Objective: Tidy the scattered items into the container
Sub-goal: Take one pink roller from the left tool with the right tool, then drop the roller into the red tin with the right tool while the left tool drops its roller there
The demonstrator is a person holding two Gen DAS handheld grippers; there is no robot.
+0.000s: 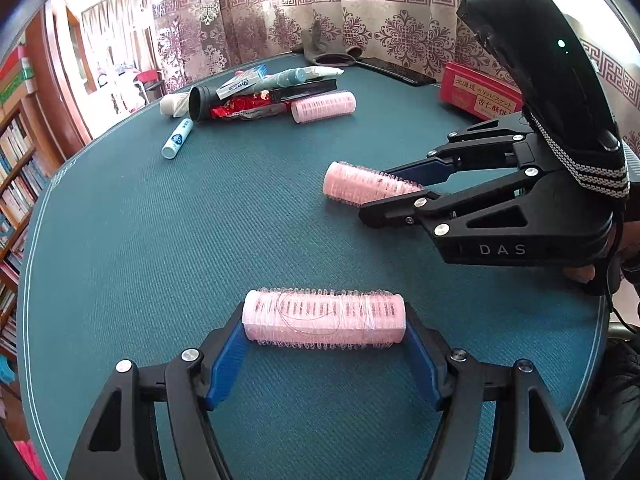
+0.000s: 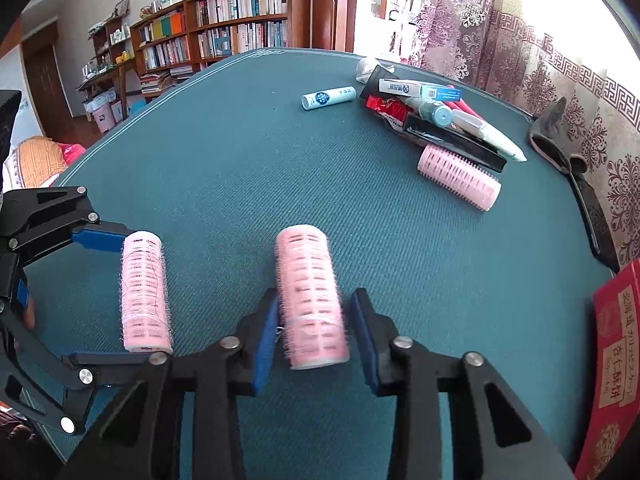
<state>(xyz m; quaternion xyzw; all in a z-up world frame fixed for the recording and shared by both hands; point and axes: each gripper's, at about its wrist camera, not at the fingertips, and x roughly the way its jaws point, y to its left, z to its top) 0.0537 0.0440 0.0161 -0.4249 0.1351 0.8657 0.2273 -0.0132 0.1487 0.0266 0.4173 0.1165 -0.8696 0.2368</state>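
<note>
Grippers angled down over teal table [image 1: 120,240]: left gripper [image 1: 326,344] clamps pink roller [image 1: 324,318] end to end; right gripper [image 2: 316,340] narrowed around second roller [image 2: 310,296], contact unclear. Three rollers total; third [image 2: 460,178] beside clutter pile [image 2: 432,112]. Red box [image 2: 616,360] at table edge.

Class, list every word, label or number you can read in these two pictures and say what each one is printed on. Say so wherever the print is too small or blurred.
"DAS": on the black body of the right gripper.
"北海道" and "杏仁酥饼": on the red box; its smaller print is too small to read.
White and blue tube: label too small to read.
White and blue carton: print blurred.
Books on the shelves: spines unreadable.
</note>
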